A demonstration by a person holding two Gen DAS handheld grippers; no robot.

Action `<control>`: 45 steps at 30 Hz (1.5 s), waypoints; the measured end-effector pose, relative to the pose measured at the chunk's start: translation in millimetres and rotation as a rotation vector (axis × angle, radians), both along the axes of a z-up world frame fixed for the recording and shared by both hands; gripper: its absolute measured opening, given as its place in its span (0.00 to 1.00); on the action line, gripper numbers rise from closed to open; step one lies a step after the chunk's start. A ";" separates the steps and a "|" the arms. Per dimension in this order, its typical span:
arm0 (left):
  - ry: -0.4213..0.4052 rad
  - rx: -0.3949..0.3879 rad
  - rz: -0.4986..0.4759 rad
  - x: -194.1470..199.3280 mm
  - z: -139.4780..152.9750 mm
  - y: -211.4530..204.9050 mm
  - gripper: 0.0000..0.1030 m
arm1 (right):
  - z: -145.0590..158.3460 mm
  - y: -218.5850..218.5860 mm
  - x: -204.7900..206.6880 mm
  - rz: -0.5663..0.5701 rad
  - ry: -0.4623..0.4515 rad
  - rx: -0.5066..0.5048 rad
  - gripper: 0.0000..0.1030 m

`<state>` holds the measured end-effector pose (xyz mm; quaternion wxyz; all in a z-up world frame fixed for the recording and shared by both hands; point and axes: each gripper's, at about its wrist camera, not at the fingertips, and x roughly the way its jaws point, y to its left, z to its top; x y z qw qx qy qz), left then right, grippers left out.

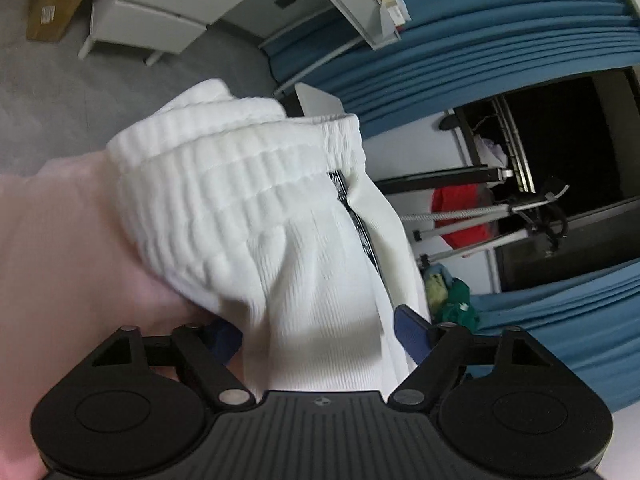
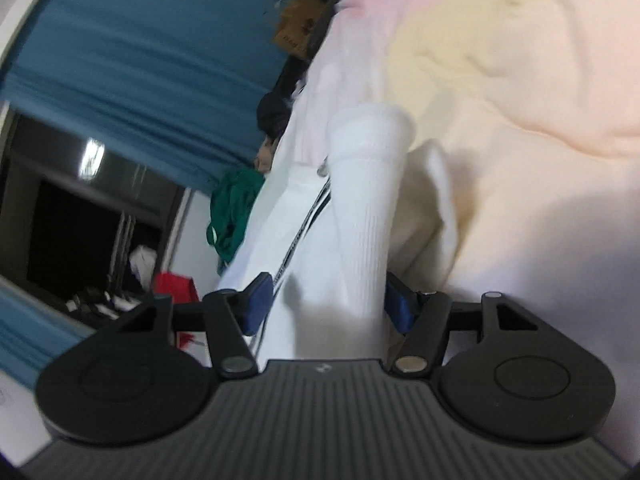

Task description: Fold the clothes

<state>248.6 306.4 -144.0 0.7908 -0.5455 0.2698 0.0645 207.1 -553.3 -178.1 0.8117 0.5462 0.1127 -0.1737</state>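
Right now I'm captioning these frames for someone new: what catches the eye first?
A white ribbed garment fills the middle of both views, bunched between each gripper's blue pads. It hangs over a pastel pink and yellow blanket. Behind it, blue curtains frame a dark opening.

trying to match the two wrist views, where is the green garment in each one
Left wrist: the green garment sits low and right of centre, just above the right fingertip of the left claw, partly hidden by the white ribbed garment.
Right wrist: the green garment is left of centre, beside the white ribbed garment.
Shared landmark: the blue curtain, behind it in both.
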 end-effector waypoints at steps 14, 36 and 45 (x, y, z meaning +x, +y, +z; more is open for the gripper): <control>-0.020 0.054 0.037 -30.6 43.1 5.1 0.12 | 35.2 6.0 -31.0 -0.062 -0.021 -0.033 0.12; 0.140 -0.105 0.110 -176.5 46.5 74.2 0.13 | 27.6 8.4 -144.1 0.033 0.120 0.216 0.19; 0.170 -0.056 0.091 -184.0 50.5 70.8 0.17 | 14.4 18.6 -134.5 0.094 0.101 0.328 0.55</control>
